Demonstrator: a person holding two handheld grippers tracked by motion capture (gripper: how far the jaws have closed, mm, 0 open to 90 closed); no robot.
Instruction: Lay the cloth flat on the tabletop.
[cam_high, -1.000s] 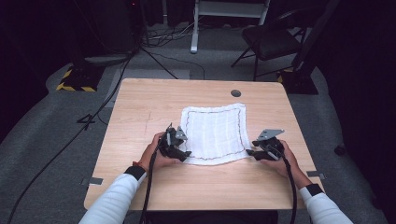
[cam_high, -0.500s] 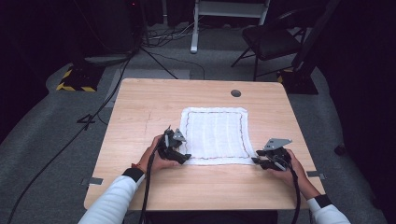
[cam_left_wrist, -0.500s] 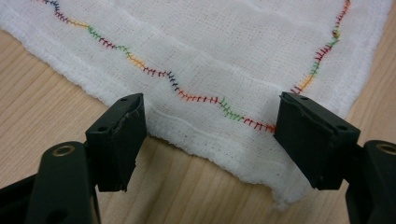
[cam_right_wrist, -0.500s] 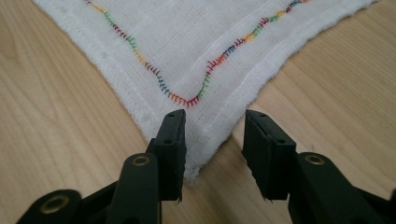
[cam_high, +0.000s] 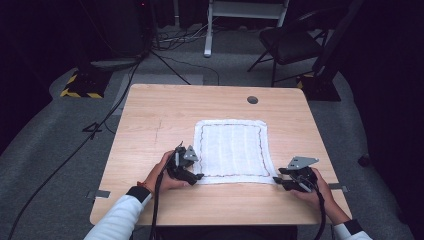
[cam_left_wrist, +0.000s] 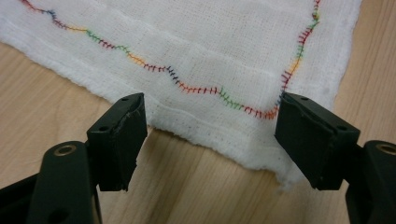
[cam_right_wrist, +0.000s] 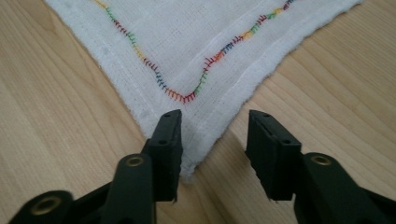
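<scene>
A white cloth (cam_high: 232, 147) with a wavy, many-coloured stitched border lies flat on the wooden table (cam_high: 165, 115). My left gripper (cam_high: 196, 176) sits at the cloth's near left corner. In the left gripper view the gripper (cam_left_wrist: 210, 109) is open wide, with that corner of the cloth (cam_left_wrist: 187, 42) lying flat on the wood between its jaws. My right gripper (cam_high: 280, 181) rests at the near right corner. In the right gripper view the gripper (cam_right_wrist: 215, 120) is open, and the cloth (cam_right_wrist: 196, 37) comes to a point beside its left jaw, ungripped.
A round cable hole (cam_high: 252, 100) is in the table's far right part. Bare wood surrounds the cloth on all sides. On the floor beyond the table are a dark chair (cam_high: 290, 42), cables and a yellow-and-black striped base (cam_high: 80, 90).
The cloth's near edge was rumpled a second ago and now lies flat and square. My right gripper has drawn back toward the near right. The left gripper has hardly moved.
</scene>
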